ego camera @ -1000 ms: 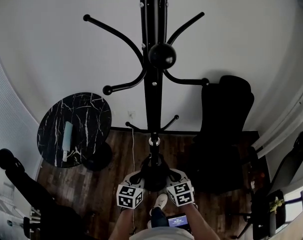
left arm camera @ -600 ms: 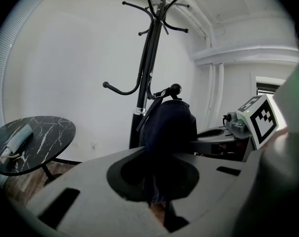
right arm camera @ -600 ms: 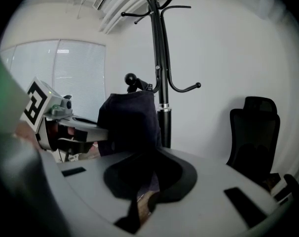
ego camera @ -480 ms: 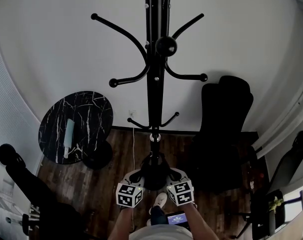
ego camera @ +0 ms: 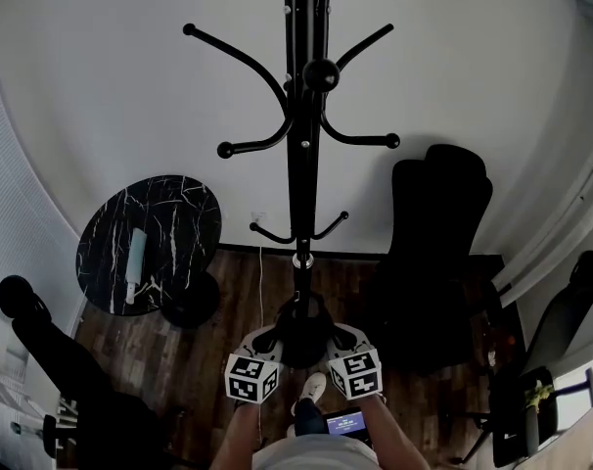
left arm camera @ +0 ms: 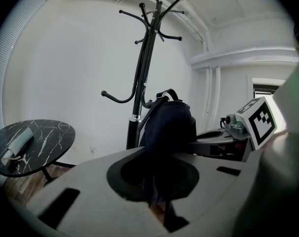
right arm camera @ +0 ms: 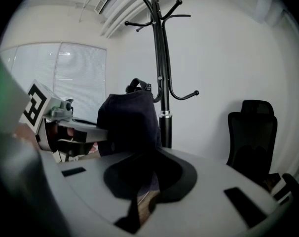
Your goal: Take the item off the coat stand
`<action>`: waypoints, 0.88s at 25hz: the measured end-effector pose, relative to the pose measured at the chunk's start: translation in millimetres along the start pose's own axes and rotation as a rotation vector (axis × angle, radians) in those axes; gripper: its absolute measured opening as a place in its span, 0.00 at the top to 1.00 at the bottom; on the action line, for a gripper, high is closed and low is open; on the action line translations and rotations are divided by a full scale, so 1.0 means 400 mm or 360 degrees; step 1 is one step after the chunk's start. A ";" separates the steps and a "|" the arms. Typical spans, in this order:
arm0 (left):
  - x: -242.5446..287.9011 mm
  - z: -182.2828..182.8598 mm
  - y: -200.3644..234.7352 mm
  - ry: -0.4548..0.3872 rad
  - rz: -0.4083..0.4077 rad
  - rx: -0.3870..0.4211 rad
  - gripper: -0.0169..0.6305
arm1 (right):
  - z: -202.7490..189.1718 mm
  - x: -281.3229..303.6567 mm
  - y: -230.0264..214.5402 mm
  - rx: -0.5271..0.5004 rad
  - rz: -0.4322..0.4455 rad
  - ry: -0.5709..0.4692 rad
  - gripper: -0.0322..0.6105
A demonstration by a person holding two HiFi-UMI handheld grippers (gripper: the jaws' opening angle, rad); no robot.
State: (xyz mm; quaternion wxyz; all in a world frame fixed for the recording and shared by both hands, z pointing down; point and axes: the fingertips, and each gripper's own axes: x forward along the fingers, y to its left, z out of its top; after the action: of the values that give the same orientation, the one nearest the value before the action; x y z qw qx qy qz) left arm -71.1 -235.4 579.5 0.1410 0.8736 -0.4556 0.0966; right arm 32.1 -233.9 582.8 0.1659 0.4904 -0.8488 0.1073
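Observation:
A dark navy bag [ego camera: 301, 333] with a top handle hangs between my two grippers, low in the head view, just in front of the black coat stand [ego camera: 298, 164]. My left gripper [ego camera: 277, 343] is shut on the bag's left side and my right gripper [ego camera: 330, 341] on its right side. In the left gripper view the bag [left arm camera: 169, 125] fills the space over the left gripper [left arm camera: 157, 194], with the stand [left arm camera: 139, 83] behind it. In the right gripper view the bag [right arm camera: 130, 122] sits over the right gripper [right arm camera: 143, 184]. The stand's hooks are bare.
A round black marble table [ego camera: 179, 223] with a pale rolled item [ego camera: 135, 258] stands at the left. A black office chair [ego camera: 438, 223] stands right of the stand, against the white wall. More dark chairs sit at the lower left [ego camera: 52, 360] and the far right [ego camera: 570, 311].
The coat stand's hooks have shifted upward in the head view. Both grippers with the bag have sunk slightly toward the bottom edge.

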 end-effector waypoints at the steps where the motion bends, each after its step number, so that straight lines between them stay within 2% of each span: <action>1: -0.005 0.002 -0.005 -0.0005 -0.0001 0.0000 0.93 | 0.001 -0.007 0.001 0.0008 -0.0001 -0.0005 0.91; 6: -0.029 0.015 -0.030 -0.0046 -0.0012 -0.0001 0.93 | 0.013 -0.044 0.010 0.0091 0.0000 -0.0057 0.91; 13: -0.061 0.031 -0.061 -0.0106 -0.0042 -0.0044 0.93 | 0.021 -0.087 0.021 0.0113 0.0001 -0.0100 0.91; 18: -0.075 0.017 -0.072 -0.0094 -0.0041 -0.0044 0.93 | 0.004 -0.105 0.028 0.0112 0.0011 -0.0088 0.91; 22: -0.095 0.035 -0.084 -0.0149 -0.0065 -0.0109 0.93 | 0.010 -0.125 0.039 0.0120 0.0033 -0.0121 0.91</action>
State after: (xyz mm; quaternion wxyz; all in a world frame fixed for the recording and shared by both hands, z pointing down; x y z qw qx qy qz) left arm -64.4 -192.6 549.7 0.1513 0.8810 -0.4467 0.0372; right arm 41.1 -187.9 559.3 0.1138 0.4913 -0.8548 0.1221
